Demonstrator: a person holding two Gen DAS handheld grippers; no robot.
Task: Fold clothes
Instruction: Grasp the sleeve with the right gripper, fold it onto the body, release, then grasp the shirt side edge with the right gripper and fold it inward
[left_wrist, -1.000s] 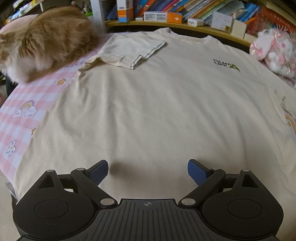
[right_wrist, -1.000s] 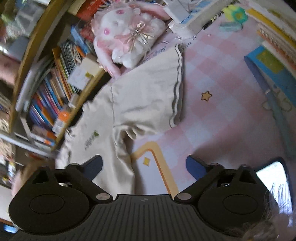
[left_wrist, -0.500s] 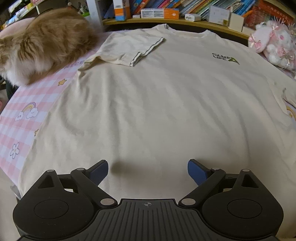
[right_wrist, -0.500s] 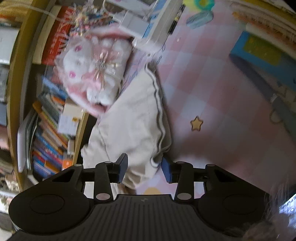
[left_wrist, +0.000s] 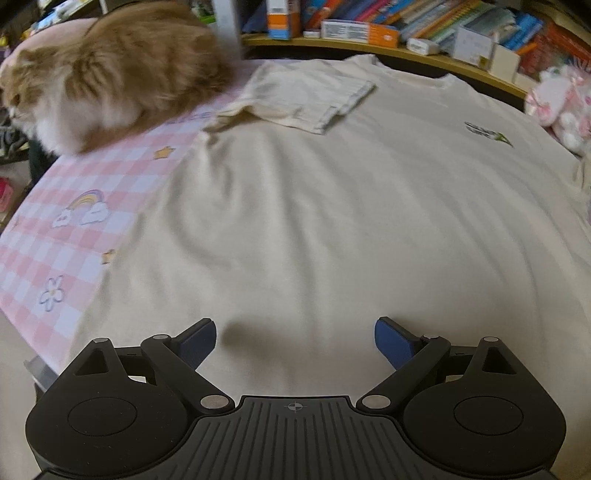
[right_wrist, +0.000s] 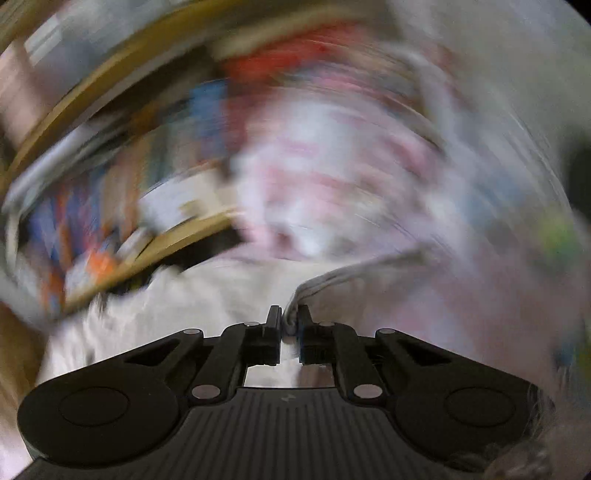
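The cream T-shirt (left_wrist: 314, 206) lies flat on the pink checked cloth (left_wrist: 66, 236), one sleeve (left_wrist: 306, 96) already folded in. The right gripper (right_wrist: 290, 325) pinches the other sleeve's hem (right_wrist: 295, 314) — ready to fold it inward. The left gripper (left_wrist: 295, 341) hangs wide open, empty. A ginger cat (left_wrist: 110, 70) crowds the corner — a plush toy (left_wrist: 557, 107) opposite.

Cream cotton T-shirt (left_wrist: 314, 206) spread flat on pink-checked cloth-covered counter (left_wrist: 66, 236), one sleeve folded inward onto its chest. Fluffy ginger-and-white cat (left_wrist: 107, 74) on counter's far left corner. Wooden bookshelf (left_wrist: 388, 44) behind; pink plush toy (left_wrist: 557, 107) far right.
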